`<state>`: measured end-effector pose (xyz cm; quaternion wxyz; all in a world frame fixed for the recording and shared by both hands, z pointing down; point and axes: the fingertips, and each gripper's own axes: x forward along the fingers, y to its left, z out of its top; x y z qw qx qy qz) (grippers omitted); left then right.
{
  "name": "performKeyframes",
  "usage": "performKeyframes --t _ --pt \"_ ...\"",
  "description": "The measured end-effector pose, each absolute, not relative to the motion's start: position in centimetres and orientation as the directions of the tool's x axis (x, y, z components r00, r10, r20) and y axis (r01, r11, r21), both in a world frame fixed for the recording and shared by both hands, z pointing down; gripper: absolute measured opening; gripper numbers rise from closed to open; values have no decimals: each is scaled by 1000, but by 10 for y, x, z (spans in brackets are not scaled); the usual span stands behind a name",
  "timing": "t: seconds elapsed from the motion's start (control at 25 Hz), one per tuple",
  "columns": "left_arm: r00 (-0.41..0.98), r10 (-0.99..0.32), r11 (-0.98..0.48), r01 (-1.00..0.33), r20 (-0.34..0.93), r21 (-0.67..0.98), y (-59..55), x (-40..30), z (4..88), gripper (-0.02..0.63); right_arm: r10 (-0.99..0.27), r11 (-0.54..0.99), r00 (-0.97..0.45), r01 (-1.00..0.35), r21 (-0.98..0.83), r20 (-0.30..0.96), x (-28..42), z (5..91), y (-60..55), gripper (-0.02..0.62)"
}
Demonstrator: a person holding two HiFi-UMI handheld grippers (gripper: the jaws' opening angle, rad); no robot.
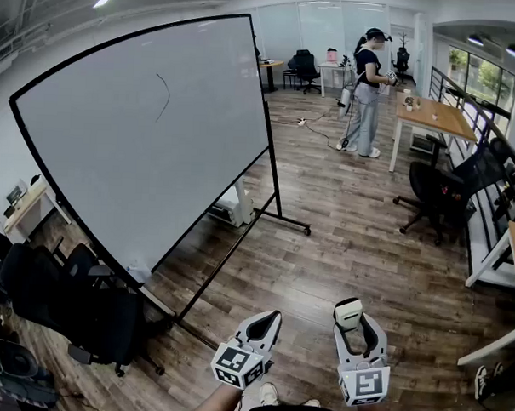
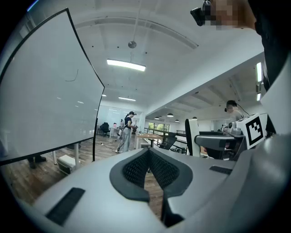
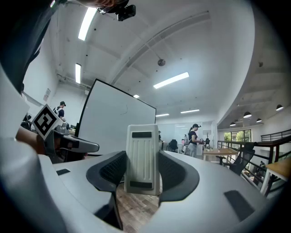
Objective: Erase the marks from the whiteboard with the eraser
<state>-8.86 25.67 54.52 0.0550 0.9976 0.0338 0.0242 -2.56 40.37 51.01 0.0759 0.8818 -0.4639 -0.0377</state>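
The right gripper (image 1: 357, 326) is low in the head view, near the bottom edge, and it holds the eraser (image 1: 348, 312), a pale block that stands out from between its jaws. The left gripper (image 1: 266, 322) is just beside it on the left, with its jaws together and nothing in them. Both grippers are above the wooden floor (image 1: 324, 246) and well apart from the whiteboard (image 1: 150, 128), which stands on a black frame at the left and upper left. On the board there is one thin dark mark (image 1: 164, 97), a curved line in its upper part. Black office chairs (image 1: 91, 312) stand below the board at the left. Far behind, a person (image 1: 365, 90) stands near a wooden desk (image 1: 436, 117). In the left gripper view, the two dark padded jaws meet at their tips and hold nothing; only the floor shows in the small gap lower down. The whiteboard (image 2: 41, 91) fills the left side of this view, with the mark (image 2: 72, 77) small on it, and the right gripper (image 2: 227, 139) shows at the right with its marker cube. In the right gripper view, the jaws are closed on the eraser (image 3: 142, 157), which stands upright between the two pads, with its ribbed pale face to the camera. The whiteboard (image 3: 113, 123) is behind it, far away, and the mark (image 3: 123, 108) is only a faint line.
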Motion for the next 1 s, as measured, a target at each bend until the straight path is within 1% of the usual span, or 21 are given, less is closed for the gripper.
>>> performKeyframes --t 0.36,0.52,0.72,1.0 --pt "999 38 -987 32 30 159 218 -106 549 18 -830 -546 558 -817 185 13 -39 513 372 244" --pt "999 33 -988 31 11 154 201 -109 541 18 -825 -554 565 -813 180 15 -39 511 357 244" --pt "999 38 -991 37 2 128 175 -114 537 18 -836 -547 549 -829 115 -22 -38 501 327 245" --pt "1000 22 -993 23 -6 112 130 -124 537 18 -826 -563 564 -820 103 -23 -43 499 281 245"
